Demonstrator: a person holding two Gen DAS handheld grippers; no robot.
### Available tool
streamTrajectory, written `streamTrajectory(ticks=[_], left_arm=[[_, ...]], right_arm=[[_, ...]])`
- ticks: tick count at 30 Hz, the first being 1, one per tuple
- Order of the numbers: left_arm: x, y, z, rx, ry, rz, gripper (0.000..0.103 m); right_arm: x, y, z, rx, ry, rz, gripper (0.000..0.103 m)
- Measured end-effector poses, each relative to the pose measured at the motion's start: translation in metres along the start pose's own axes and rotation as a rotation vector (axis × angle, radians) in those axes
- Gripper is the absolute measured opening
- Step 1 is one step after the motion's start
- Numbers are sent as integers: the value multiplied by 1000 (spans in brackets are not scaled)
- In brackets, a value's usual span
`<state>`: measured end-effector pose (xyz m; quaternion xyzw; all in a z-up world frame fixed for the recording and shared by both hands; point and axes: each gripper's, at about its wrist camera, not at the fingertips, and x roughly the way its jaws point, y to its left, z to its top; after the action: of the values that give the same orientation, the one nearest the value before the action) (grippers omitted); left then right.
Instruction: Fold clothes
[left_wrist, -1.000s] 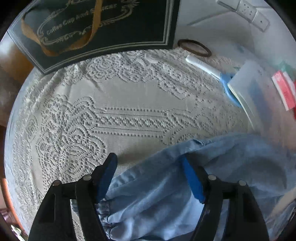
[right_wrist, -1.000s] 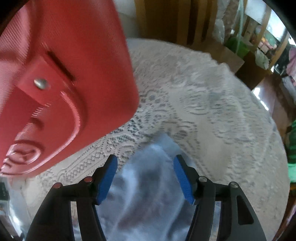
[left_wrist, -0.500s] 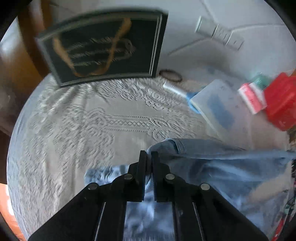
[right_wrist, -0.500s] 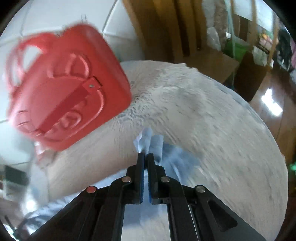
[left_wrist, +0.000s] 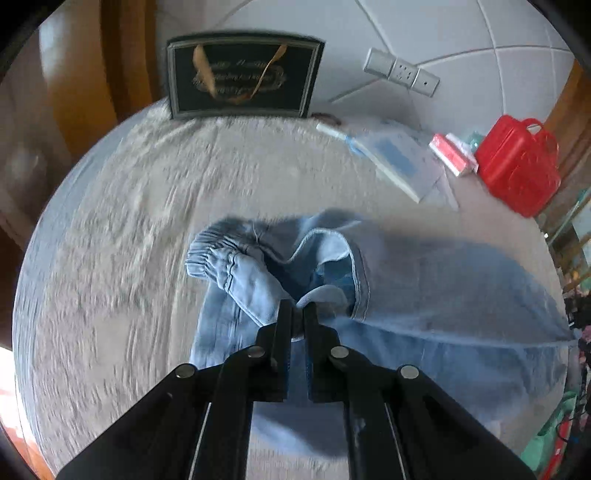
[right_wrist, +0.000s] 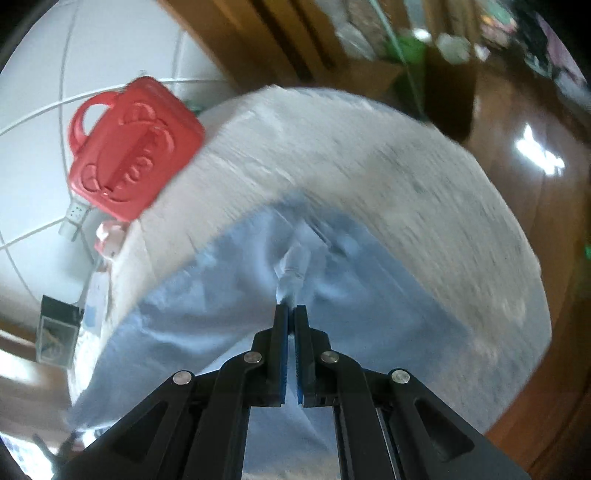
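A light blue denim garment (left_wrist: 424, 295) with an elastic cuff (left_wrist: 214, 258) hangs lifted over the lace-covered table (left_wrist: 129, 221). My left gripper (left_wrist: 298, 308) is shut on a fold of it near the cuff and a seamed hem. In the right wrist view the same garment (right_wrist: 207, 314) stretches across the table, and my right gripper (right_wrist: 291, 308) is shut on a pinched ridge of the cloth. Both views are blurred by motion.
A dark gift bag (left_wrist: 242, 75) stands at the table's back edge. A plastic box (left_wrist: 395, 158), a red-and-white packet (left_wrist: 452, 155) and a red case (left_wrist: 517, 173) lie at the back right. The red case (right_wrist: 133, 147) shows in the right wrist view; wooden floor (right_wrist: 535, 155) lies beyond the table.
Both grippers went from open over the garment to shut on it, then rose and pulled back, lifting the denim off the table.
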<state>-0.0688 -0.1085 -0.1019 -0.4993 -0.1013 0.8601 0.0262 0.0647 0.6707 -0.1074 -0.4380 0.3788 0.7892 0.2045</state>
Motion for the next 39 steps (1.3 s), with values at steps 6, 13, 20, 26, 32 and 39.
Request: streamTrajectory(ticks=[6, 13, 20, 26, 32, 39], left_arm=[[11, 17, -37, -33, 88, 19, 6], [-6, 5, -29, -36, 103, -33, 14], [-24, 4, 7, -33, 6, 40, 96], [24, 21, 23, -90, 60, 154, 84], [73, 26, 18, -117, 198, 188, 30], [28, 39, 37, -158, 97, 141, 14]], right_arm=[[-5, -40, -28, 69, 16, -44, 3], [3, -37, -32, 53, 52, -45, 8], [21, -29, -28, 65, 59, -50, 39], [47, -33, -27, 95, 101, -145, 39], [67, -31, -22, 66, 96, -234, 37], [21, 9, -7, -61, -36, -211, 4]])
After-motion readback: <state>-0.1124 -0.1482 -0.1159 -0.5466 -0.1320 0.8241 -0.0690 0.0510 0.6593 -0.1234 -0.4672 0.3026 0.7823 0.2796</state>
